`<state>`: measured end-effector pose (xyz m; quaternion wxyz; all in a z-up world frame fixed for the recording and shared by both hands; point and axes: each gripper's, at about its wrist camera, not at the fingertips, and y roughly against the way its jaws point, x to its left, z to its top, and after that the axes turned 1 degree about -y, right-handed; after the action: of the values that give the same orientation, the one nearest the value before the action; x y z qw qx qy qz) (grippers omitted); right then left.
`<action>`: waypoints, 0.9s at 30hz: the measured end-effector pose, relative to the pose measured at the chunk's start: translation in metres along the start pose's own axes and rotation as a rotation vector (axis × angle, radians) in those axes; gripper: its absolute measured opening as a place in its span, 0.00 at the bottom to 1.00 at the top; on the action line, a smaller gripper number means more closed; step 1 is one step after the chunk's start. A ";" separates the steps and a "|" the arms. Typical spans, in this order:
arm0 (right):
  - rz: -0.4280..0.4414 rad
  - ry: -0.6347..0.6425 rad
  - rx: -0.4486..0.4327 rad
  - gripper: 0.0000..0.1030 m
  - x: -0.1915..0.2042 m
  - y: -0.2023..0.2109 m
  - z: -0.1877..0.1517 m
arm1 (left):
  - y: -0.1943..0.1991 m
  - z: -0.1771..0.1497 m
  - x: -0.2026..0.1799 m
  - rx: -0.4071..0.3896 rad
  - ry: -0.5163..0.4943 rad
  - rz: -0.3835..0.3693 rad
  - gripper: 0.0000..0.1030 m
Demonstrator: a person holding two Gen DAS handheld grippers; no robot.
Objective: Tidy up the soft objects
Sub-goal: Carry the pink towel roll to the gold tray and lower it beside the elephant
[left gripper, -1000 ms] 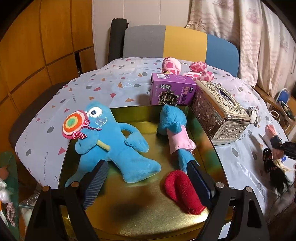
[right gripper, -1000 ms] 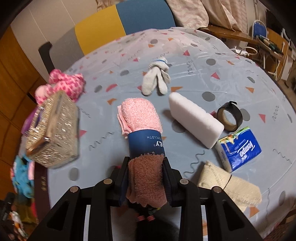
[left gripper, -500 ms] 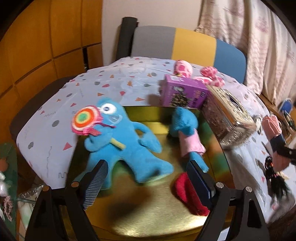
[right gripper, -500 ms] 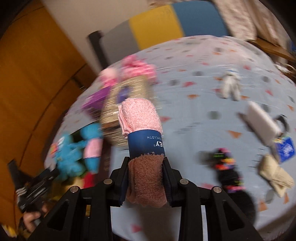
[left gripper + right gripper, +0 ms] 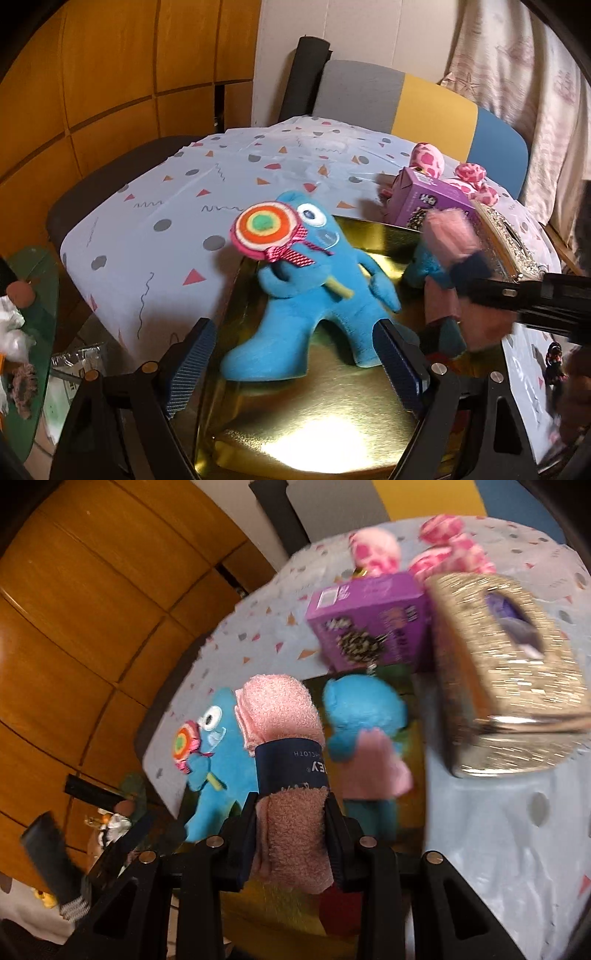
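Observation:
My right gripper (image 5: 291, 834) is shut on a rolled pink washcloth (image 5: 280, 716) with a navy paper band, held over the gold tray (image 5: 325, 428). In the left wrist view that washcloth (image 5: 448, 236) and the right gripper come in from the right, above the tray. A big blue plush with a lollipop (image 5: 310, 280) lies in the tray, and a smaller blue plush in a pink dress (image 5: 365, 738) lies beside it. A red sock (image 5: 340, 908) shows under the right gripper. My left gripper (image 5: 295, 365) stands open at the tray's near edge, its fingers either side of the big plush's legs, not touching.
A purple box (image 5: 373, 624) and a glittery gold tissue box (image 5: 506, 672) stand behind the tray. A pink spotted plush (image 5: 428, 162) lies further back. The patterned tablecloth (image 5: 177, 229) spreads to the left. A chair (image 5: 406, 99) stands behind the table. A small doll (image 5: 554, 362) lies at right.
The right gripper has swung left with the washcloth, from over the open table to above the tray. The left gripper has shifted left and rolled a little, still open.

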<state>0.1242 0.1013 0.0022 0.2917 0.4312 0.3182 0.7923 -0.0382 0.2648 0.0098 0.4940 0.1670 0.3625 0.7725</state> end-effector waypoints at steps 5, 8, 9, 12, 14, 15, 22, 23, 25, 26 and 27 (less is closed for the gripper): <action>-0.095 0.013 0.038 0.36 0.002 -0.044 0.009 | -0.003 -0.003 0.003 0.011 0.012 -0.005 0.85; -0.118 0.000 0.043 0.36 -0.003 -0.053 0.009 | -0.004 -0.005 0.004 0.015 0.008 -0.009 0.85; -0.121 0.000 0.036 0.36 -0.003 -0.051 0.009 | -0.005 -0.005 0.003 0.016 0.008 -0.010 0.85; -0.117 0.012 0.018 0.37 -0.004 -0.039 0.006 | -0.006 -0.007 0.002 0.018 0.004 -0.015 0.85; -0.124 0.027 -0.004 0.37 -0.003 -0.026 0.004 | -0.005 -0.007 -0.001 0.018 -0.001 -0.018 0.85; -0.127 0.032 -0.016 0.37 -0.003 -0.021 0.001 | -0.005 -0.007 -0.003 0.017 -0.008 -0.021 0.85; -0.147 0.065 -0.039 0.38 -0.001 -0.004 -0.011 | 0.000 -0.009 -0.016 0.012 -0.046 -0.033 0.85; -0.152 0.071 -0.043 0.38 -0.001 -0.003 -0.013 | 0.001 -0.009 -0.018 0.010 -0.050 -0.034 0.85; -0.167 0.090 -0.055 0.38 0.001 0.001 -0.018 | 0.004 -0.009 -0.021 0.005 -0.061 -0.036 0.85; -0.176 0.099 -0.062 0.38 0.002 0.004 -0.019 | 0.004 -0.009 -0.022 0.003 -0.064 -0.036 0.85; -0.188 0.115 -0.074 0.39 0.004 0.008 -0.022 | 0.005 -0.010 -0.023 0.001 -0.069 -0.035 0.85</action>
<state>0.1021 0.0936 0.0007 0.3617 0.3424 0.3439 0.7960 -0.0369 0.2393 0.0093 0.5194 0.1875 0.3483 0.7574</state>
